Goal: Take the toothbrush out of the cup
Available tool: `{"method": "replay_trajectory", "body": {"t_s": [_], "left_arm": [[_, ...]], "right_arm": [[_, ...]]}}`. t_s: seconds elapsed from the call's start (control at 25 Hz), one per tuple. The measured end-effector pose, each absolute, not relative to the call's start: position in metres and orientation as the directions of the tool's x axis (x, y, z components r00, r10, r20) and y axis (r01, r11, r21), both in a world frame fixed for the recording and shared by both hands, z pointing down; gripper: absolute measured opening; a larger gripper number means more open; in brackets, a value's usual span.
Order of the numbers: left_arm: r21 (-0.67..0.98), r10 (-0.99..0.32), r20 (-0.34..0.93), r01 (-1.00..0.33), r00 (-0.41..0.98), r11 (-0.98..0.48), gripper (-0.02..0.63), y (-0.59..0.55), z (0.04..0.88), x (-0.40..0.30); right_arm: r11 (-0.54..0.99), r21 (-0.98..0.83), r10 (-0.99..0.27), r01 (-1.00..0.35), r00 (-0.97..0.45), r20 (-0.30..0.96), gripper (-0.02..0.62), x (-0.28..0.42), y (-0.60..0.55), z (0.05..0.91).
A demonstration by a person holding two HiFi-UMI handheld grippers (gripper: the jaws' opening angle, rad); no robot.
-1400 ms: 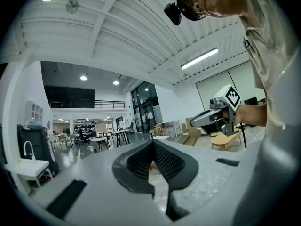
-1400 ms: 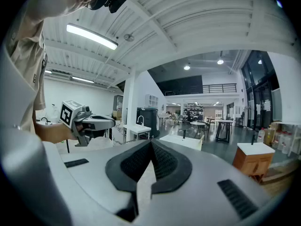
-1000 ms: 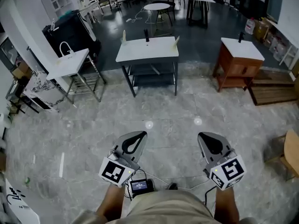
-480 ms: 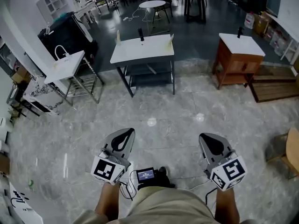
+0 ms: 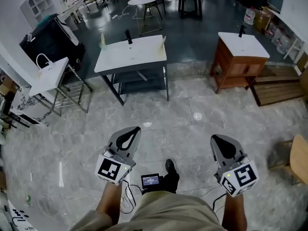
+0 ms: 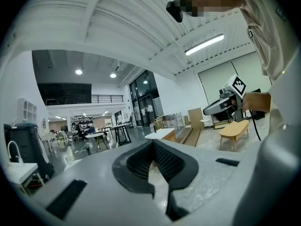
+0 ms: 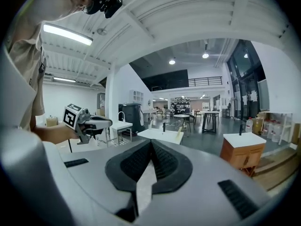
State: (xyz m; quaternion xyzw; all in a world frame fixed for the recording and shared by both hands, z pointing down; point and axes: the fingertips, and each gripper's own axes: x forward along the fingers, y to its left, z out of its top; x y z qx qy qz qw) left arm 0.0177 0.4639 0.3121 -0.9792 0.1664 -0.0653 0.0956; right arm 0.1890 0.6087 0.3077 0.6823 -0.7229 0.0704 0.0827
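I cannot make out a toothbrush or a cup at this distance. A white-topped table (image 5: 132, 54) stands ahead across the floor, with a dark upright thing (image 5: 128, 36) and two pale things on it. The same table (image 7: 162, 134) shows far off in the right gripper view. My left gripper (image 5: 129, 133) and right gripper (image 5: 222, 142) are held out low over the marble floor, far from the table. Both are shut with nothing between the jaws, as their own views show for the left gripper (image 6: 153, 142) and the right gripper (image 7: 151, 141).
A wooden cabinet with a white top (image 5: 239, 57) stands to the right of the table. A white wire-legged stand (image 5: 48, 76) and a black case (image 5: 50, 40) are at the left. A wooden platform (image 5: 276, 88) and a wooden seat (image 5: 299, 158) lie at the right.
The person has walked forward: the white table and the cabinet have slid left and come nearer in the head view. Both grippers stay shut out in front.
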Motion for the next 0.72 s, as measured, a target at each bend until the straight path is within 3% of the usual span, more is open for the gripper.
{"method": "replay_trajectory", "body": {"t_s": [0.36,0.72], "left_arm": [[-0.197,-0.318,0.071,-0.299,0.946,-0.934,0.006,0.33,0.293,0.11],[-0.181,-0.393,-0.014,-0.389,0.919,-0.903,0.006,0.266,0.259,0.106]], "right_arm": [[0.087,0.017,-0.971,-0.996,-0.081,0.226,0.006,0.262,0.463,0.293],[0.14,0.033,-0.964,-0.99,-0.128,0.232,0.005,0.284,0.379,0.284]]}}
